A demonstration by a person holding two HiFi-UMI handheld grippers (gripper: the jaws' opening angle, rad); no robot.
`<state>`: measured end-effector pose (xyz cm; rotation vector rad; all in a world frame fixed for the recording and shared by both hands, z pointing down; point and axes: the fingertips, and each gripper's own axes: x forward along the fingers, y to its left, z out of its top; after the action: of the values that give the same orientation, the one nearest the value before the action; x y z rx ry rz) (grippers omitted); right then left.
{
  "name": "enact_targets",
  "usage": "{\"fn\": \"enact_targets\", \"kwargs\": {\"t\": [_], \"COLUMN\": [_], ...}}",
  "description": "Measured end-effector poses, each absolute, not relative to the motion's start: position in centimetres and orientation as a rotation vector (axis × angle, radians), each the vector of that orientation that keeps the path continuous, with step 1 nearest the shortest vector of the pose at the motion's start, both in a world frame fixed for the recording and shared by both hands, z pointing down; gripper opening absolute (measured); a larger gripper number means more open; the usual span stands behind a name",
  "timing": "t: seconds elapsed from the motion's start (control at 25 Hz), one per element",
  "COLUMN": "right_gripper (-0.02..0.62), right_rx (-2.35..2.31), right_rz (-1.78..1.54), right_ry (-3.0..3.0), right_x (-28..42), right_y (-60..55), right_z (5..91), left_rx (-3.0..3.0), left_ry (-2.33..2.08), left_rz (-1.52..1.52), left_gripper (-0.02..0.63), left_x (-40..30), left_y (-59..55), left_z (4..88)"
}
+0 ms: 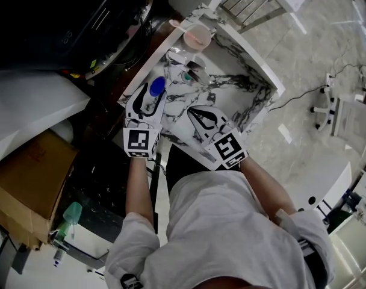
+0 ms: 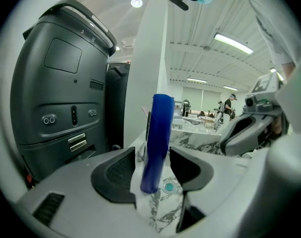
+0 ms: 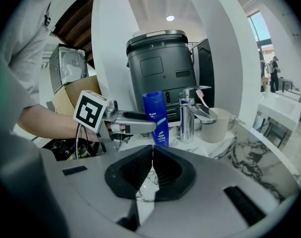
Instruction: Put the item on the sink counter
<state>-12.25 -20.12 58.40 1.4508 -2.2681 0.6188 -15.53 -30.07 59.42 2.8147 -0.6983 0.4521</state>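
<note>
Blue bottle [image 2: 158,143]: upright on the marble table [image 1: 231,101] beside the faucet [image 3: 186,118], long axis vertical, between the left gripper's [image 1: 149,103] parted jaws, neither pad pressing; right gripper [image 3: 151,170] just alongside, jaws closed, empty.

A cup [image 3: 217,123] stands just beside the faucet [image 3: 187,117].

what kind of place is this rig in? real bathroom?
Probably a bathroom vanity mock-up inside a larger open hall, not a real bathroom. A marble sink counter carries a chrome faucet, a cup and a blue bottle, while ceiling strip lights stretch behind.
</note>
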Motion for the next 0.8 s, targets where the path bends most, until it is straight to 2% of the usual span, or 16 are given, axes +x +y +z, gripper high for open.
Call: {"fn": "enact_targets", "kwargs": {"t": [0.8], "right_gripper": [0.005], "right_rx": [1.200], "right_rz": [0.538], "right_ry": [-2.467], "right_x": [-12.4], "right_y": [-19.5], "right_z": [55.6], "left_rx": [2.530], "left_ry": [-1.104], "left_rz": [0.415], "left_gripper": [0.209], "left_x": [-18.1], "left_y": [-24.9], "left_z": [57.7]}}
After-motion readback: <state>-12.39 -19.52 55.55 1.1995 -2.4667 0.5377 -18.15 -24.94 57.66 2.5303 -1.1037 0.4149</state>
